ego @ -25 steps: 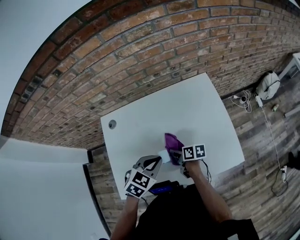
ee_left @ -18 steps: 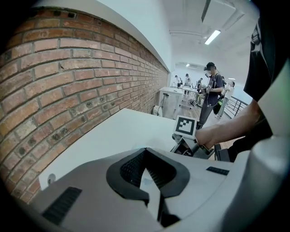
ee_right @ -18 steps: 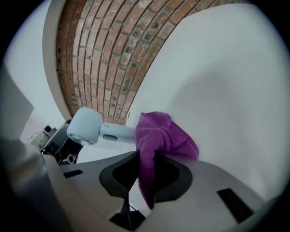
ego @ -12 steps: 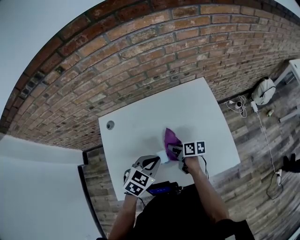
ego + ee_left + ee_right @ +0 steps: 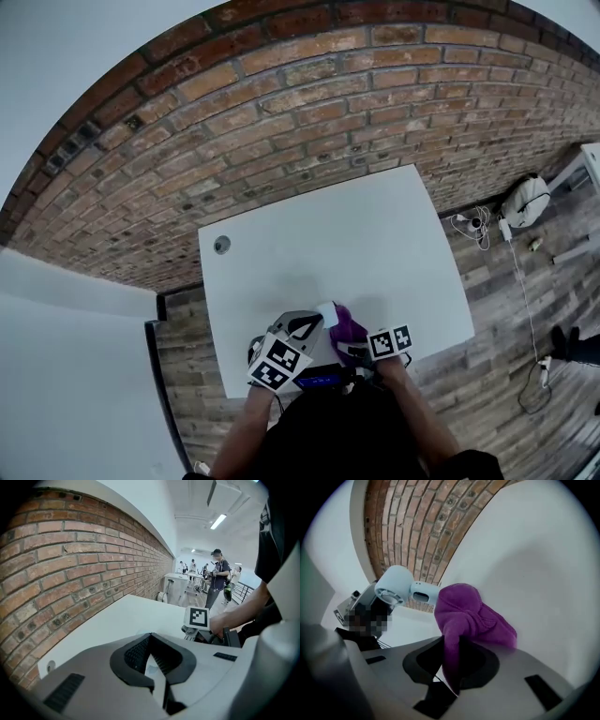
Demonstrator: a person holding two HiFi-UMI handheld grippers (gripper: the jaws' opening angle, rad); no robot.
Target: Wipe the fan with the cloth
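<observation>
Head view: a pale blue handheld fan [image 5: 327,311] is held at the tips of the left tongs [image 5: 307,326], with the near edge of a white tabletop [image 5: 375,234] beneath it. The left gripper view shows those tongs [image 5: 152,656] closed on the fan, with a pale sliver of it showing between the dark pads. Just to the right of the fan, a bunched purple cloth [image 5: 345,328] hangs from the right tongs [image 5: 356,349]. In the right gripper view these tongs [image 5: 452,660] are clamped on a fold of the cloth [image 5: 471,616]. The cloth's free end lies against the fan's handle, and the round fan head [image 5: 393,590] sits at the end away from the cloth. A brick wall [image 5: 281,103] rises beyond the fan.
</observation>
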